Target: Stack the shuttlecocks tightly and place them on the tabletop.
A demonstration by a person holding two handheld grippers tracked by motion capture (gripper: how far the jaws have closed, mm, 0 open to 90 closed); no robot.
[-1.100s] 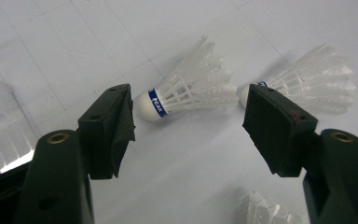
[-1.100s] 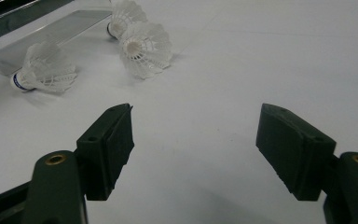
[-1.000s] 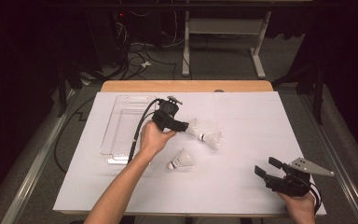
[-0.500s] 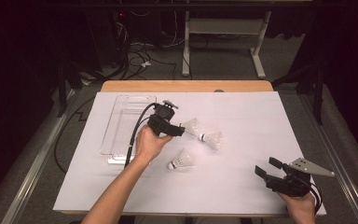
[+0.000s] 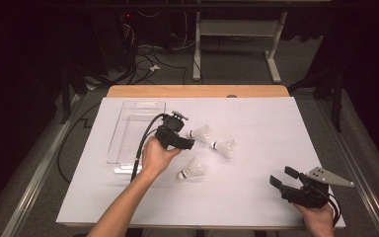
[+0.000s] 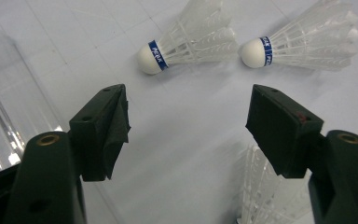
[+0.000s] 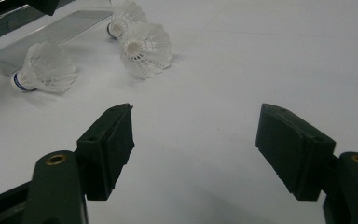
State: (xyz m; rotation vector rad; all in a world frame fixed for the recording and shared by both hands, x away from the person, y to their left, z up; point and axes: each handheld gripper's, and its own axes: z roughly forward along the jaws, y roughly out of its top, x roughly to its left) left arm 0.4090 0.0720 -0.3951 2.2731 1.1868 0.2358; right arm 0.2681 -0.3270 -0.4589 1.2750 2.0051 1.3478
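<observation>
Up close, in the left gripper view, two shuttlecocks lie end to end on the white tabletop (image 5: 256, 123): the far-left shuttlecock (image 6: 191, 44) and the far-right shuttlecock (image 6: 307, 44) each carry a blue band round the white cork with small white lettering, too blurred to read. The left hand-held gripper (image 5: 190, 143) hangs over the middle of the tabletop with its jaws spread wide and nothing between them, its tips just left of the far-left shuttlecock. A third, near shuttlecock (image 5: 192, 170) lies just beside that gripper on its near side; its feathers show beneath the right-hand jaw in the left gripper view. Left of the gripper sits a clear plastic tray (image 5: 128, 128), its long edge running near to far, close to the left edge of the white sheet. The right hand-held gripper (image 5: 284, 178) rests near the near-right corner, jaws likewise released and holding nothing, well apart from the shuttlecocks. Between the two grippers the white surface lies bare, and the whole right half of the tabletop is open up to the wooden strip along the far edge.
</observation>
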